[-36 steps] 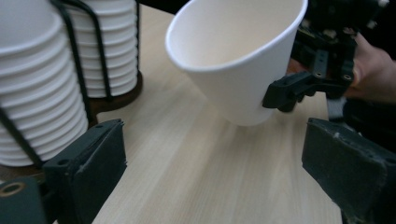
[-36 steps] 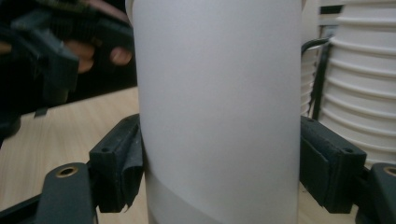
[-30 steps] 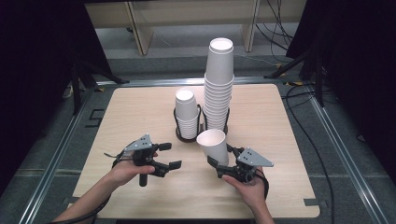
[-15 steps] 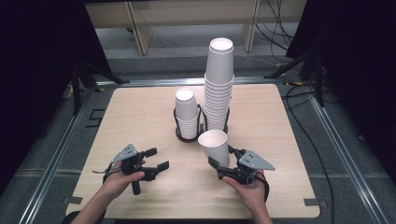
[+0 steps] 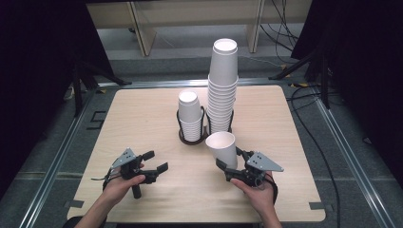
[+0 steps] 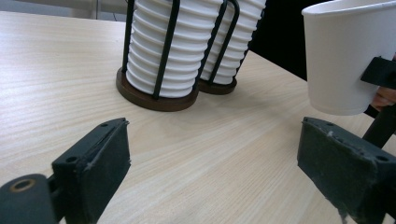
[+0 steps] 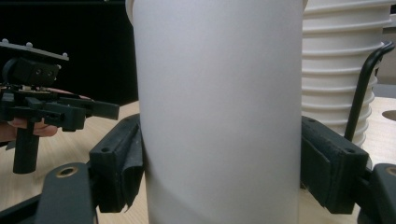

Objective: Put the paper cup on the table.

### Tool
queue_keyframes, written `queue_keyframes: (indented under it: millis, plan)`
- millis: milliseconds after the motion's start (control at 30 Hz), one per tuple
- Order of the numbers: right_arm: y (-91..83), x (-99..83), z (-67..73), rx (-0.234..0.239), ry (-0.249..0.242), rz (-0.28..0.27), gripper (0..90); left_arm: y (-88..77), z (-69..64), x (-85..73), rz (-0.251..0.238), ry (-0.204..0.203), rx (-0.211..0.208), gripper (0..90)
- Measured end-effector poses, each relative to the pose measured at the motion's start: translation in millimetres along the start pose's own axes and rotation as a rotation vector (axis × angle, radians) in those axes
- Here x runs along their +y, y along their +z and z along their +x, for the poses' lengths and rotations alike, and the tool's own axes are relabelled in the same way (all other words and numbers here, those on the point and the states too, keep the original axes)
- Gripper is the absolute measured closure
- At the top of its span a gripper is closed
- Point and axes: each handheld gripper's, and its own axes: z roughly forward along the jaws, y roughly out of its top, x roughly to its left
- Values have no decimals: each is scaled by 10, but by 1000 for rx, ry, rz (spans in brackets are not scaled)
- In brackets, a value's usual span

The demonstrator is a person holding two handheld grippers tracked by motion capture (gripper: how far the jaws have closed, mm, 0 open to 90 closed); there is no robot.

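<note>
1. The right tongs clamp a single paper cup, held just above the surface, near the two stacks in their wire holders.
2. The left tongs hang wide and empty at near left.
3. The cup appears pulled free; its placing remains.
4. In the right gripper view, the cup's rim and base are cut off.

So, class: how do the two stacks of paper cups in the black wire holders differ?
The right stack rises far above its holder; the left stack is much shorter. The right stack's top cup sticks up well clear of the rims below; the left stack's top cup does too, but less. Both are white and upright.
</note>
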Motion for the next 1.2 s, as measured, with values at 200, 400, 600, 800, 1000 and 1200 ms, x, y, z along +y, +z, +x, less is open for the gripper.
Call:
queue_keyframes:
  millis: [200, 400, 600, 800, 1000, 1200]
  plan:
    - [18, -27, 21, 15, -8, 31, 233, -2, -2, -15, 6, 1, 3, 90]
    - [79, -68, 76, 33, -65, 132, 233, 23, 14, -13, 15, 15, 4, 90]
    - [115, -77, 101, 37, -85, 190, 233, 60, 19, -9, 11, 20, -15, 90]
    - [149, -87, 111, 27, -103, 255, 233, 84, 19, -49, 10, 31, -36, 90]
    - [200, -95, 161, 37, -127, 289, 232, 95, -28, -42, 23, 43, -39, 90]
    - [223, -127, 182, 46, -155, 304, 232, 312, -185, 6, 86, -30, -146, 105]
